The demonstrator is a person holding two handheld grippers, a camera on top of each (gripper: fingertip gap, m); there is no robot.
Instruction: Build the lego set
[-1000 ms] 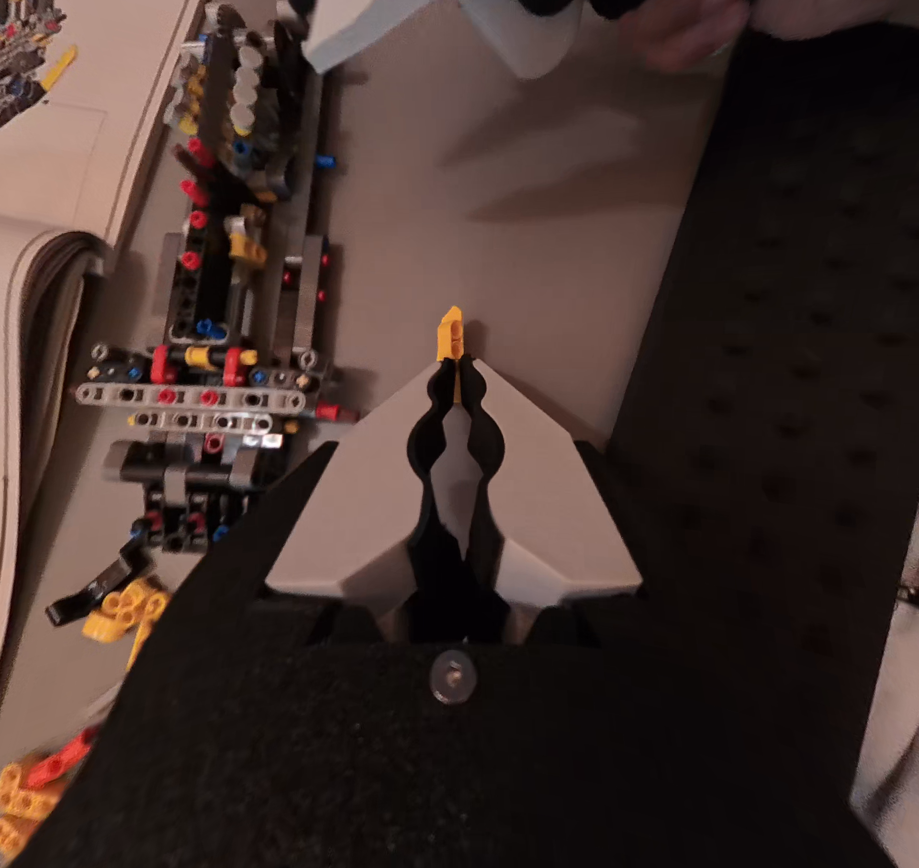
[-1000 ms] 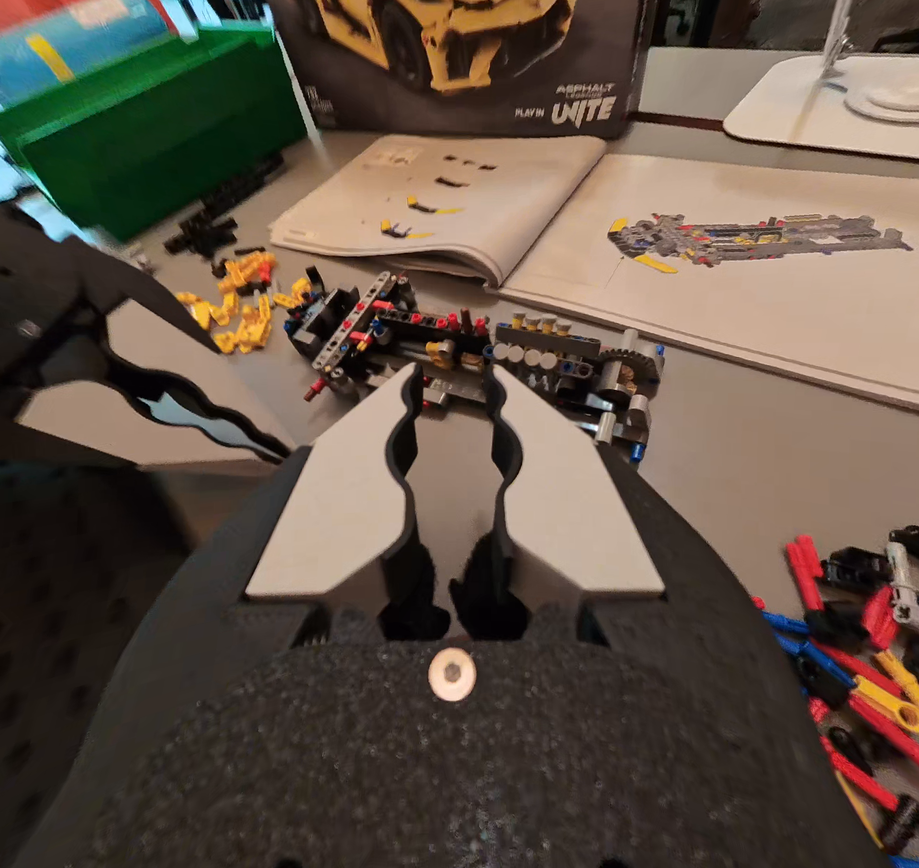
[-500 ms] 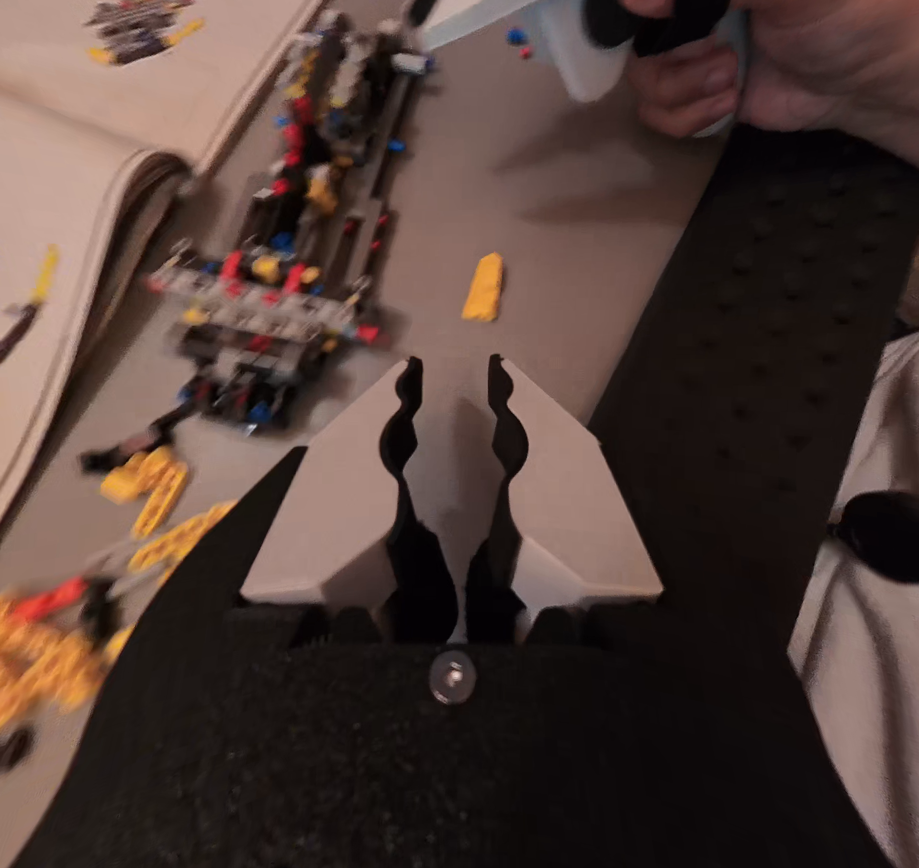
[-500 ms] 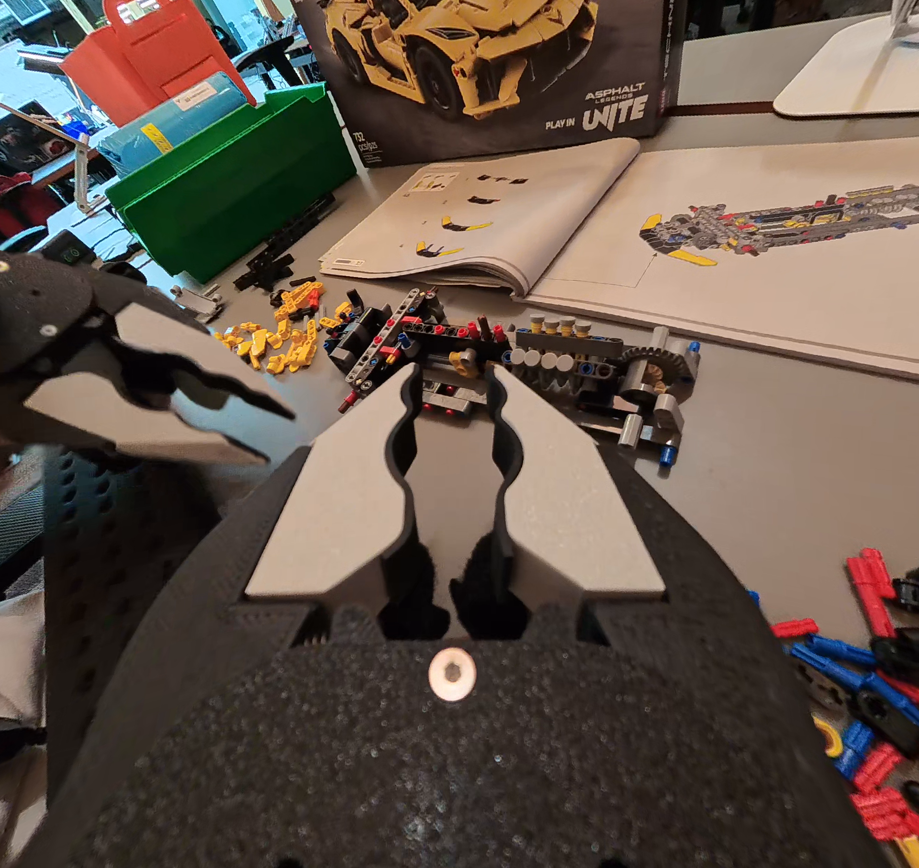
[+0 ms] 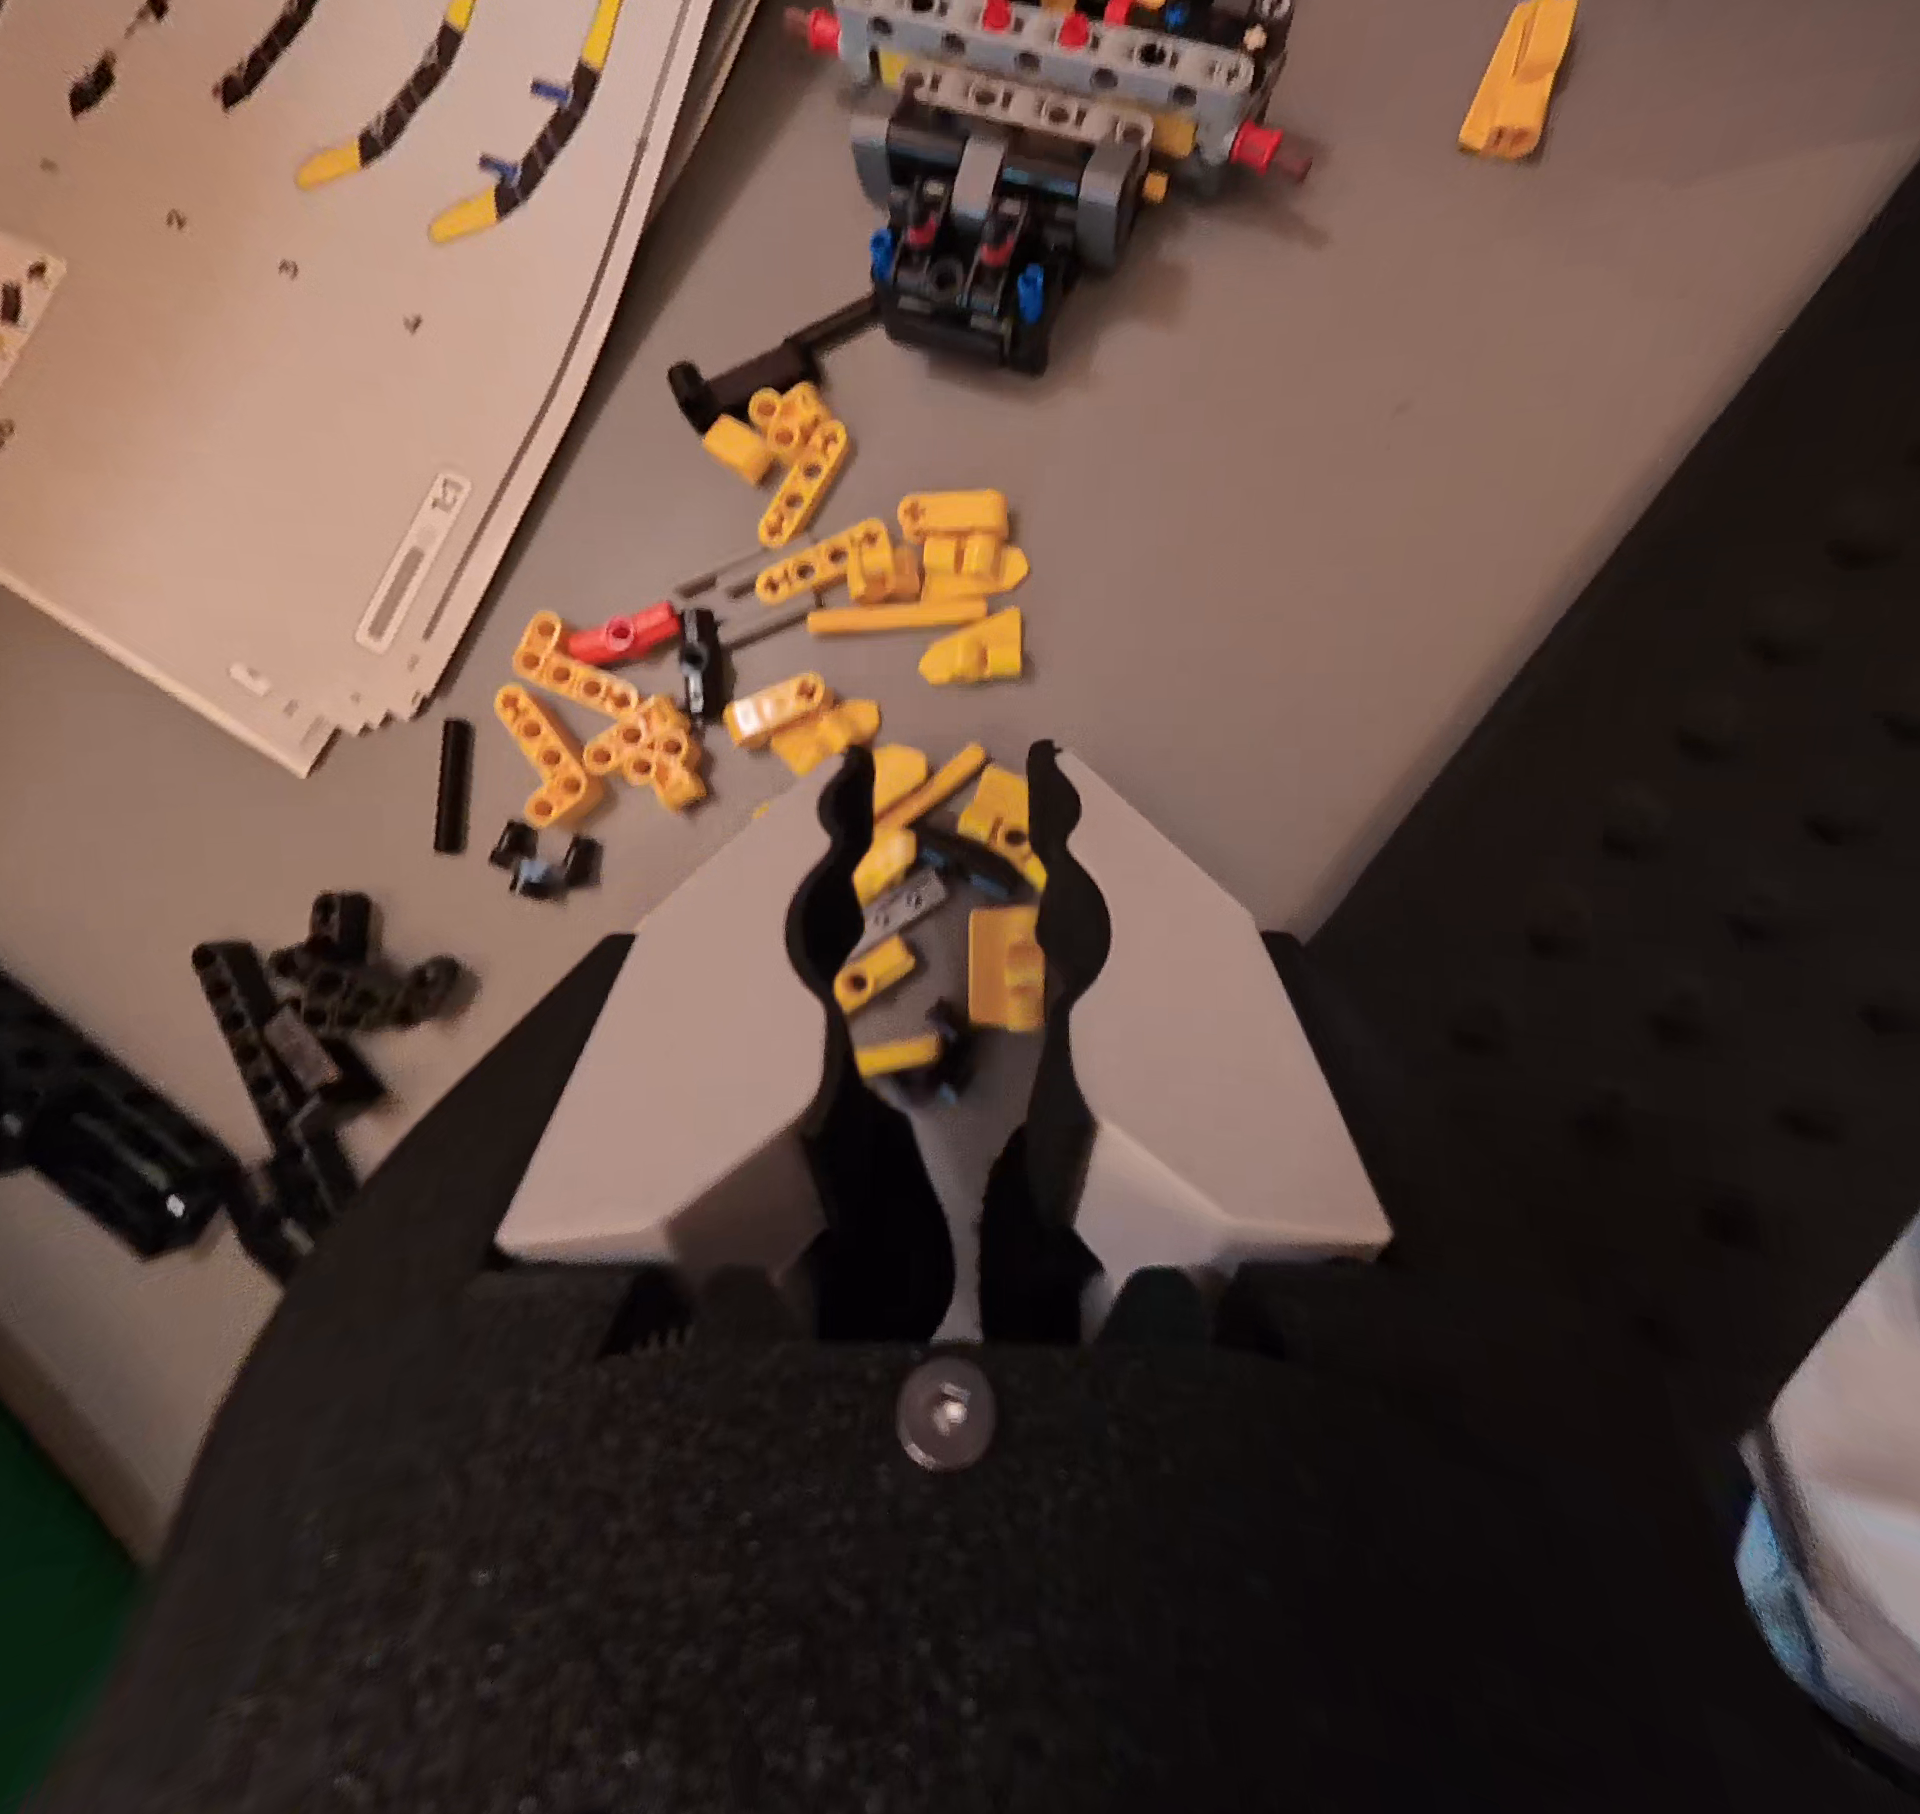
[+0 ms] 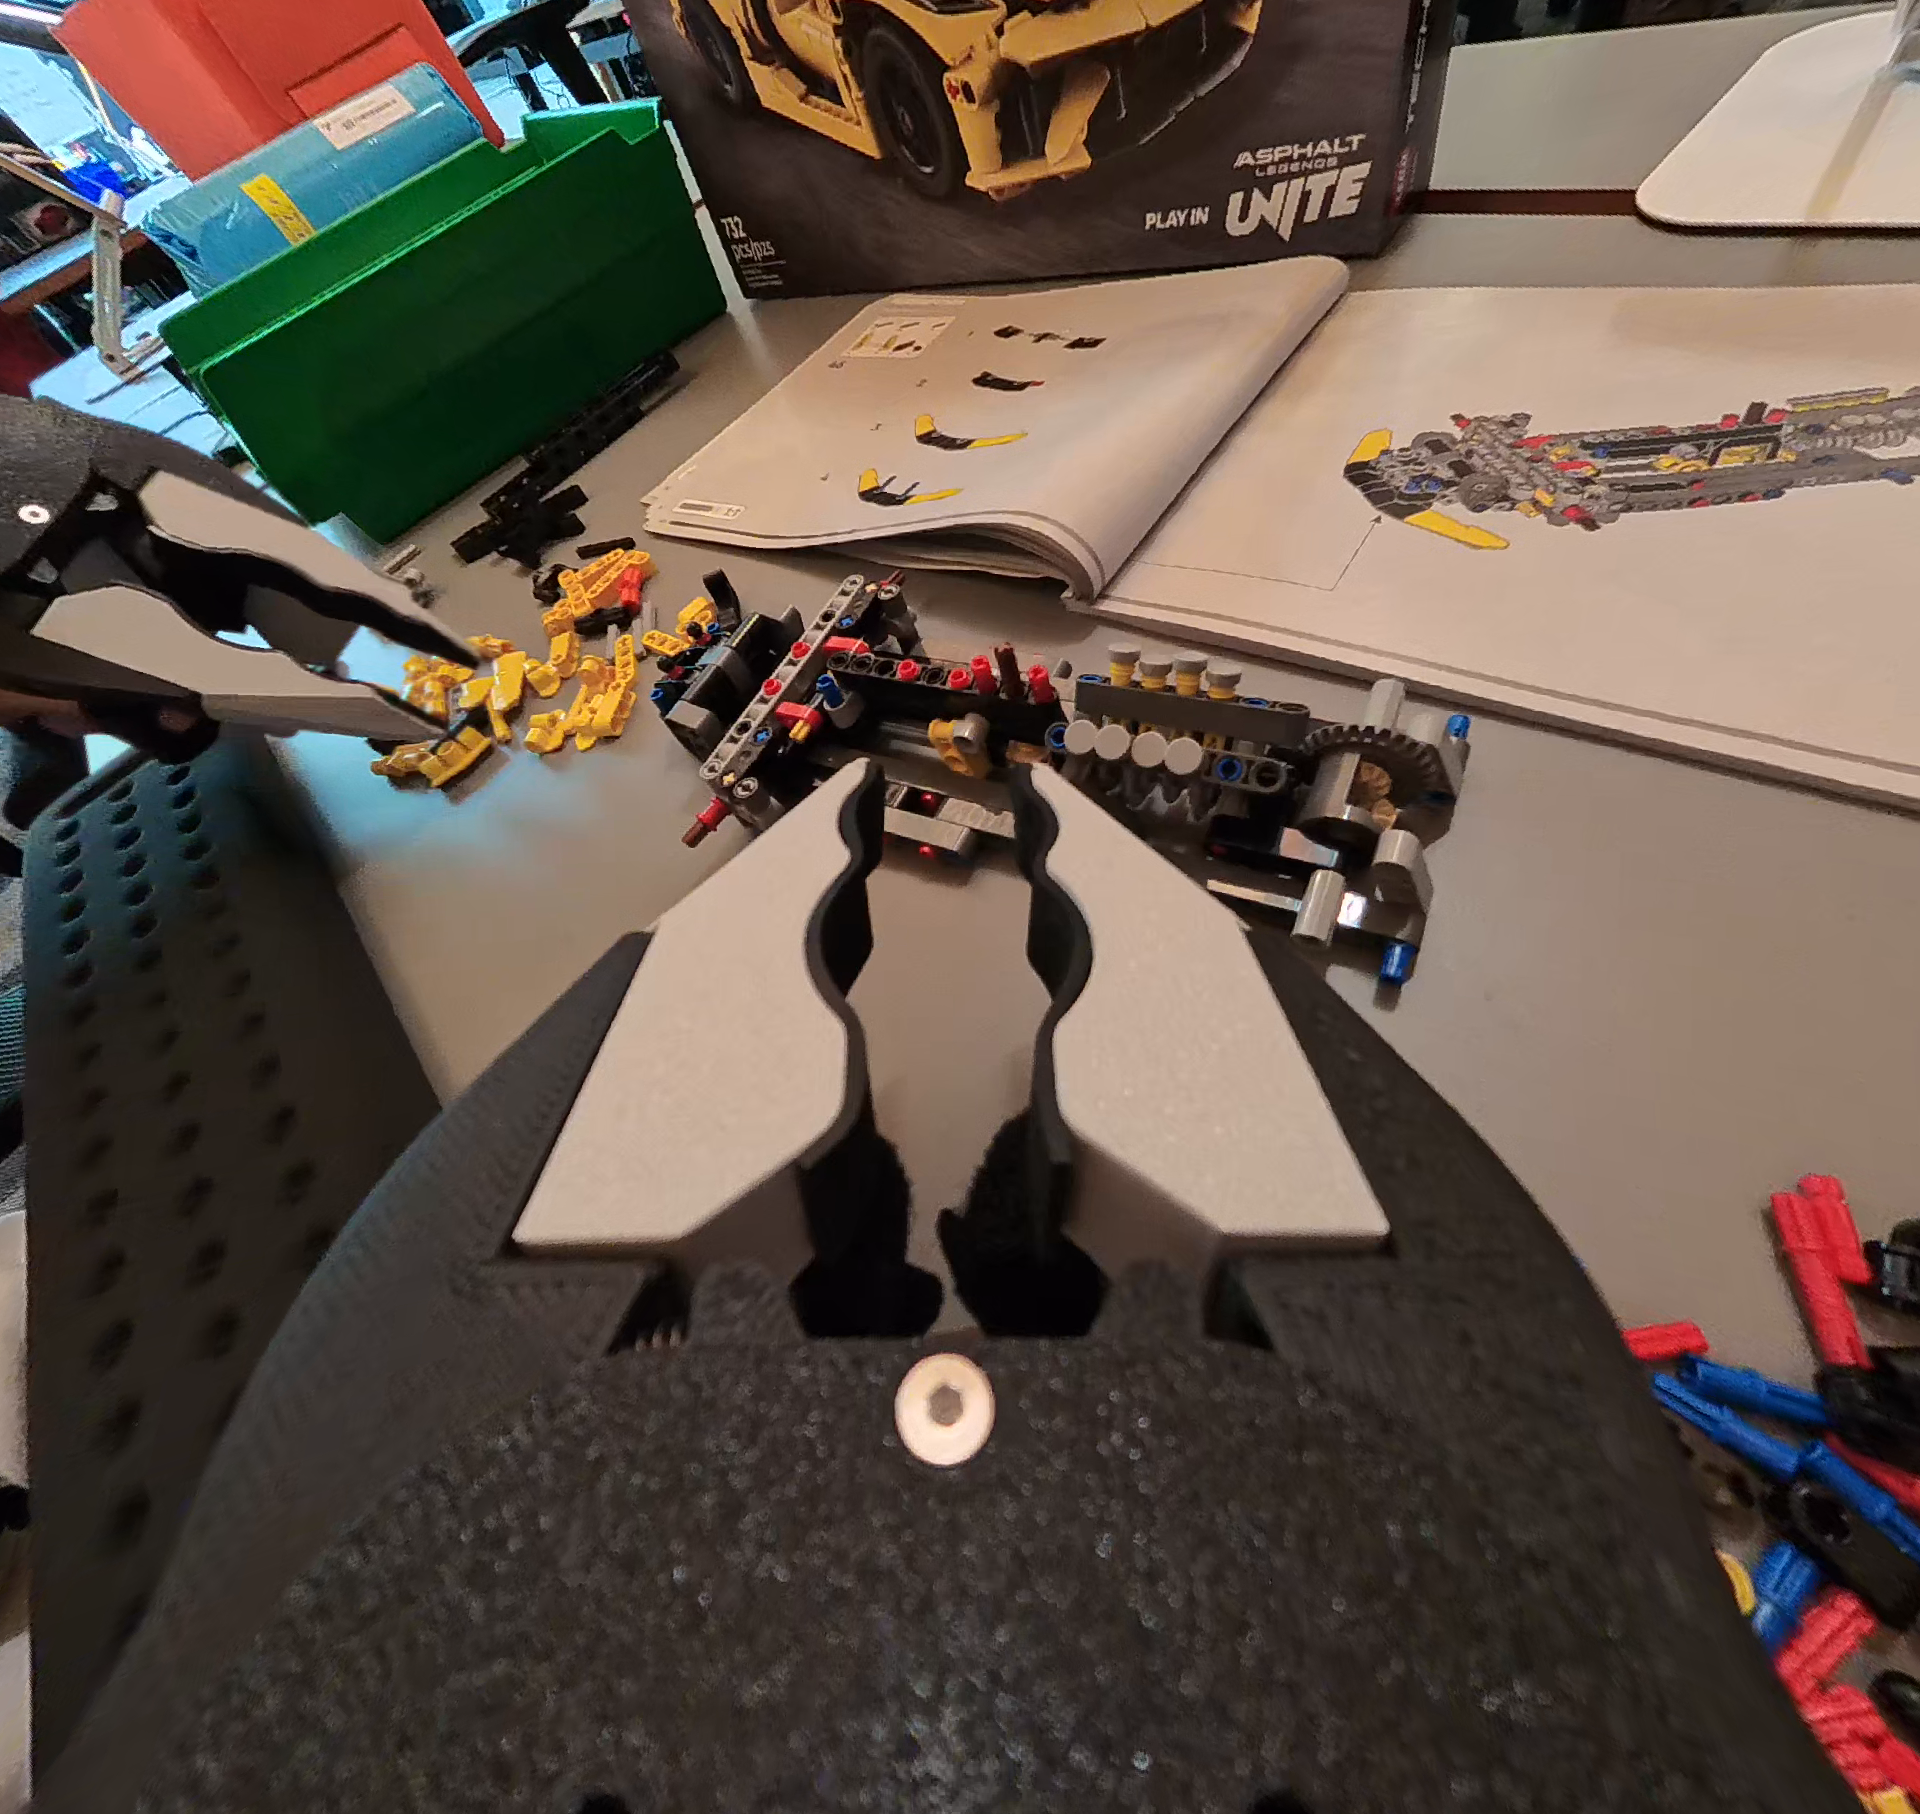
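Left wrist view shows the left gripper [image 5: 945,767] open over yellow pieces [image 5: 790,611], mid frame; right gripper [image 6: 945,788] open, holding nothing.

left gripper [image 5: 943,762] fingers apart, over yellow pieces [image 5: 800,621]
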